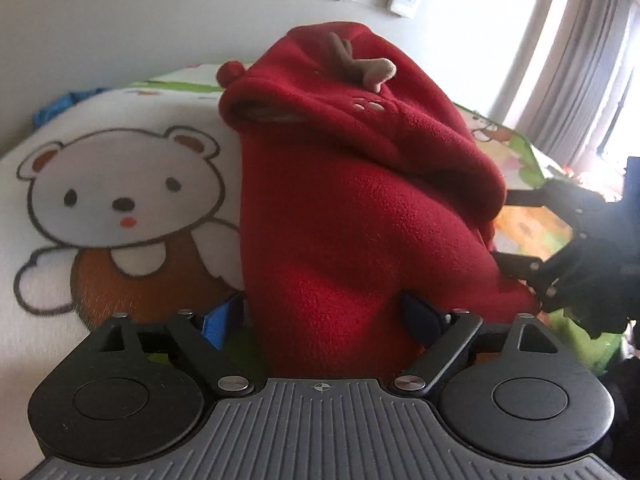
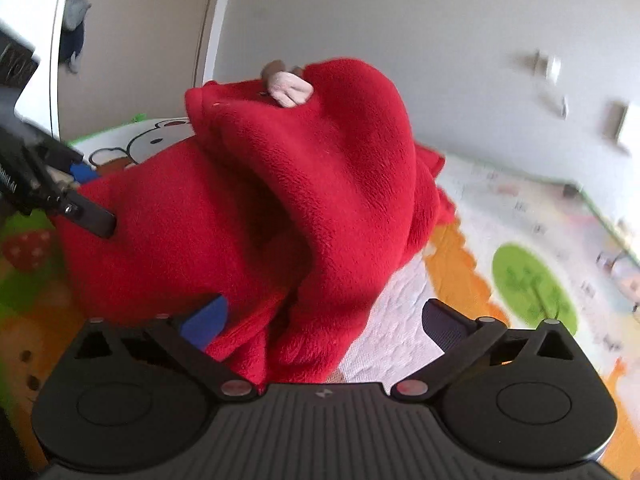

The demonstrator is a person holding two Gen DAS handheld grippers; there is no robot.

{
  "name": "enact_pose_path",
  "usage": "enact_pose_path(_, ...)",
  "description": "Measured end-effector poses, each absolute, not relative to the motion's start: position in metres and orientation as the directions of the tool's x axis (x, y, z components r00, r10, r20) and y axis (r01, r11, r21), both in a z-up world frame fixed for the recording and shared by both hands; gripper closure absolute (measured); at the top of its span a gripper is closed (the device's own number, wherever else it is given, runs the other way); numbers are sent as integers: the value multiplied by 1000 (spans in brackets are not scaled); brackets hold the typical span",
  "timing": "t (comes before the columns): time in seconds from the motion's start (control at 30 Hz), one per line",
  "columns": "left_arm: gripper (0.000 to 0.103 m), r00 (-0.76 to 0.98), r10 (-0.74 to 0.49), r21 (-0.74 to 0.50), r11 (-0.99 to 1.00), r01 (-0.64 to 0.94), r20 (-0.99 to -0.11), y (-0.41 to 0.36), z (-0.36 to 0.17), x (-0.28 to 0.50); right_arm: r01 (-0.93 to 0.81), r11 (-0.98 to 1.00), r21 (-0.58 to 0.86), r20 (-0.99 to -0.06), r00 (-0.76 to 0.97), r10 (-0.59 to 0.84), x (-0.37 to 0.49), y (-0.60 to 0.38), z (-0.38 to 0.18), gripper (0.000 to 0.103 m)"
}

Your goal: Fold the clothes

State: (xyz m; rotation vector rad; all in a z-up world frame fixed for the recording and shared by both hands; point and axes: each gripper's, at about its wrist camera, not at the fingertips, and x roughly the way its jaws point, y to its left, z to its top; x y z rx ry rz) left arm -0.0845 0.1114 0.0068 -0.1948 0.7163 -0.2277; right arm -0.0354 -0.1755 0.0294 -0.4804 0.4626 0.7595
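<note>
The 2 grippers, left (image 1: 324, 312) and right (image 2: 320, 320), stand wide with the red fleece (image 1: 360, 208) bunched between their fingers, lifted above the cartoon blanket (image 1: 120, 200), seemingly to let it hang for folding.

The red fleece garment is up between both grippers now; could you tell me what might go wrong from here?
1. The right gripper looks wide open, with the red fleece garment draped between its fingers rather than pinched, so that side may slip.
2. The thick fleece fills the left gripper, hiding its pads, so that hold cannot be confirmed.
3. The bunched hood with its brown antler may fold in crooked on the bear-print blanket.
</note>
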Motion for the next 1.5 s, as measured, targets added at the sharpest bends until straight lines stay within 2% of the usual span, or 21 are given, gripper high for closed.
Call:
enact_pose_path(0.1,10,721,-275,-240,958,155,-636,111,8,-84,-743,640,-197,-574,617,538,-30,-180,32,0)
enact_pose_path(0.2,12,711,-331,-300,938,175,-621,121,15,-86,-747,652,-127,-594,584,553,-23,-189,35,0)
enact_pose_path(0.3,10,750,-369,-375,911,174,-549,139,37,-87,-763,645,49,-621,483,618,-6,-206,46,0)
enact_pose_path(0.37,9,790,-372,-408,897,171,-487,152,53,-83,-740,643,197,-576,444,687,9,-220,59,0)
enact_pose_path(0.43,9,833,-333,-391,907,156,-441,161,68,-72,-699,629,341,-514,422,747,26,-232,68,0)
enact_pose_path(0.57,9,880,-238,-373,925,76,-411,171,72,-26,-581,601,550,-419,430,800,62,-236,64,0)
enact_pose_path(0.67,9,869,-242,-449,893,26,-431,178,58,14,-536,644,546,-454,457,765,79,-215,46,0)
enact_pose_path(0.77,18,849,-326,-495,864,89,-416,172,56,7,-487,657,575,-488,440,754,96,-204,32,7)
enact_pose_path(0.83,22,833,-382,-522,842,135,-400,166,56,0,-474,634,611,-471,425,773,103,-201,31,10)
enact_pose_path(0.97,24,793,-489,-574,788,223,-363,156,55,-14,-565,604,562,-450,403,796,104,-191,50,10)
enact_pose_path(1.07,30,756,-565,-609,740,286,-331,148,55,-25,-666,594,452,-463,394,794,99,-176,68,10)
enact_pose_path(1.13,30,735,-595,-609,726,319,-324,141,55,-35,-717,581,384,-473,388,791,96,-165,77,10)
enact_pose_path(1.23,27,760,-527,-529,798,288,-380,137,56,-51,-767,581,273,-515,393,761,89,-147,82,10)
enact_pose_path(1.33,26,816,-435,-494,842,218,-381,153,63,-56,-795,586,159,-559,417,717,79,-129,76,10)
enact_pose_path(1.43,16,866,-364,-468,865,179,-342,164,77,-49,-817,571,77,-565,436,701,67,-119,78,10)
enact_pose_path(1.5,14,885,-276,-371,919,130,-374,159,78,-36,-835,549,31,-561,440,701,59,-116,84,9)
